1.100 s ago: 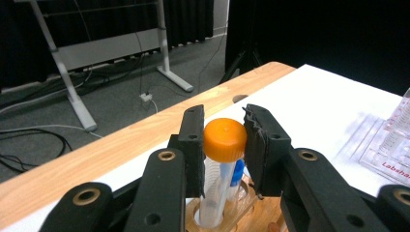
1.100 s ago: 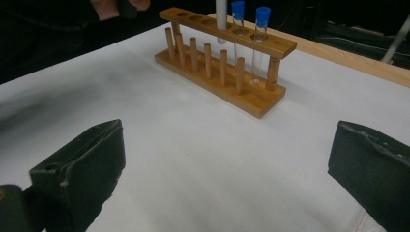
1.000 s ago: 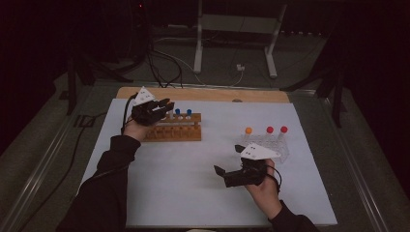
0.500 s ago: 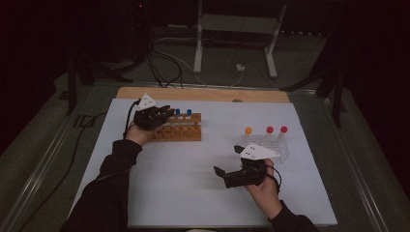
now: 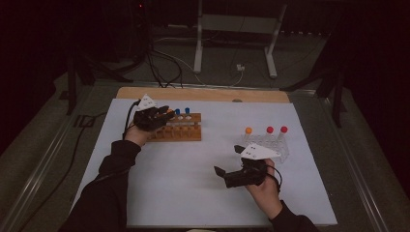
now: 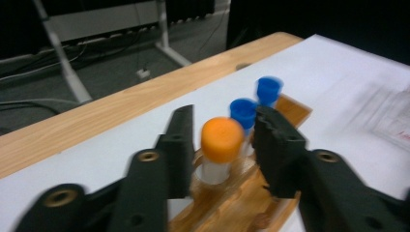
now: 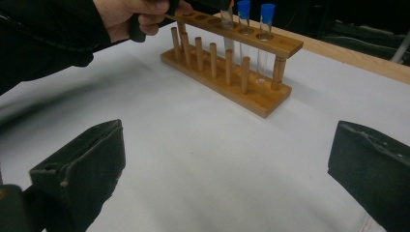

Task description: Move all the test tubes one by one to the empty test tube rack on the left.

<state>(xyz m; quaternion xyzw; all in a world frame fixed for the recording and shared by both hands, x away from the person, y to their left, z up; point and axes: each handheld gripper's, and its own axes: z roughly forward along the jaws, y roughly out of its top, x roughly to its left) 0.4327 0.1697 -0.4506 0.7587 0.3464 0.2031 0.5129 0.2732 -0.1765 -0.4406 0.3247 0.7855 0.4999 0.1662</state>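
orange-capped tube in the wooden rack

the orange-capped tube [image 6: 221, 150] is clear, with a round orange cap. it stands upright in a hole of the wooden rack [image 5: 180, 129], next to 2 blue-capped tubes [image 6: 243, 112] in the same row, on the white sheet.

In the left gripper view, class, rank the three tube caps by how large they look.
1. Orange cap, largest.
2. Nearer blue cap.
3. Farther blue cap, smallest.

The order follows nearness to the camera, so their true sizes may well match.
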